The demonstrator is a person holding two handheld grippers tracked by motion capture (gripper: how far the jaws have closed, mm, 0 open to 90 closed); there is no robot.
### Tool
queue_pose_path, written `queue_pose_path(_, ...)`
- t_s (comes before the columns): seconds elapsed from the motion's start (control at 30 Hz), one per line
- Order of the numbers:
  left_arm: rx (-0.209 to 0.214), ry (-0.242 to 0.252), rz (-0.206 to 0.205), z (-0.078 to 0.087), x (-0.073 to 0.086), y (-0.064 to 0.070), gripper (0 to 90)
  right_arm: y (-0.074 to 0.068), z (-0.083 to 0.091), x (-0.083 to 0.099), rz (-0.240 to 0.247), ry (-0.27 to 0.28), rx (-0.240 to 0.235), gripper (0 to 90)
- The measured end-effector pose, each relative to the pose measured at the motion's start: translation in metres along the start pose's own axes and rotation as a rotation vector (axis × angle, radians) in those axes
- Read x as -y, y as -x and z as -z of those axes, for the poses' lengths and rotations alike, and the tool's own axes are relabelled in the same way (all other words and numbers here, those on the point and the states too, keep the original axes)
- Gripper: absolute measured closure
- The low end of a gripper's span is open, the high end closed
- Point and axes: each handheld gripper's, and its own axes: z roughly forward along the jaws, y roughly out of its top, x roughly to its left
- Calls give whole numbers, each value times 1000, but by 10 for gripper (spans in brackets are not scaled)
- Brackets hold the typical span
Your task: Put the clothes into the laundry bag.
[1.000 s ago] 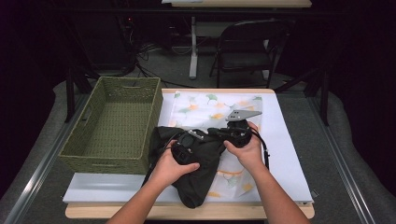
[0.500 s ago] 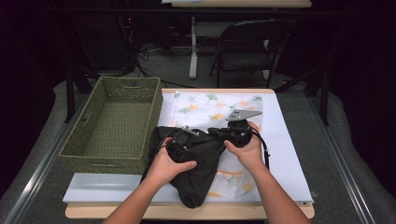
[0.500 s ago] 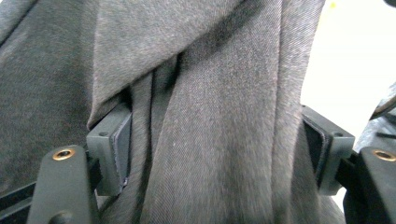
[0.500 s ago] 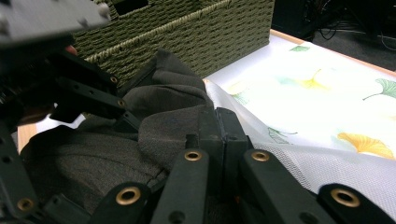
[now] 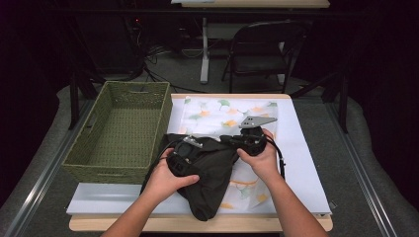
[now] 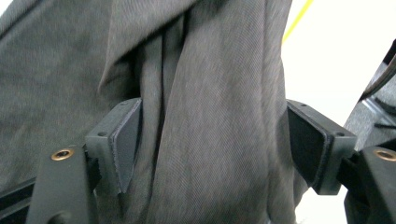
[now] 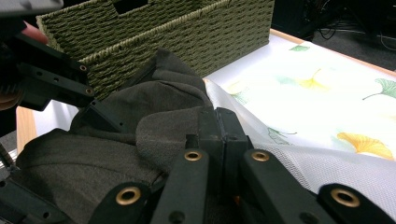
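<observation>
We log the dark garment (image 5: 210, 173) bunched at the near middle of the table (image 5: 306, 163), lying partly on the leaf-print cloth (image 5: 222, 111) and just to the 3 o'clock side of the woven green basket (image 5: 123, 128). The left gripper (image 5: 190, 148) sits at the garment's 10 o'clock edge; in the left gripper view its jaws stand apart with a thick fold of the grey-brown fabric (image 6: 205, 116) between them, the fabric against the left pad, and we cannot tell whether it touches the right pad. The right gripper (image 5: 237, 140) is at the garment's 1 o'clock edge; in the right gripper view its jaws are pressed together on a fold of the garment (image 7: 177, 126), with the cloth's white edge (image 7: 299, 163) lifted just beside them. Compared with half a second ago, the left hand (image 5: 170, 173) has shifted slightly toward 7 o'clock, while the right hand (image 5: 259, 158) and the garment's outline stay much as they were.
</observation>
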Motion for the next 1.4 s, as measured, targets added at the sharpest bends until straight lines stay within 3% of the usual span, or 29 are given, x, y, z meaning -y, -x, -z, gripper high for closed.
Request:
queue_pose_path(0.13, 9, 1, 20, -1, 6, -5, 233, 0, 0, 0, 4, 0, 2, 900)
queue_pose_path(0.23, 28, 3, 7, -2, 10, -8, 304, 0, 0, 0, 6, 1, 2, 900)
queue_pose_path(0.43, 25, 27, 2, -8, 14, -8, 405, -2, 0, 0, 13, -4, 2, 900)
queue_pose_path(0.63, -5, 14, -2, -18, 15, -6, 421, -4, -1, -1, 18, -8, 0, 900)
queue_pose_path(0.83, 40, 21, 21, -30, 15, -8, 487, -7, -2, -1, 18, -12, -10, 900)
queue_pose_path(1.1, 95, 19, 37, -32, 9, -7, 666, -12, 0, -4, 18, 0, -41, 900)
queue_pose_path(1.4, 54, 76, 33, -24, -9, -4, 695, -18, 4, -7, 37, 14, -55, 900)
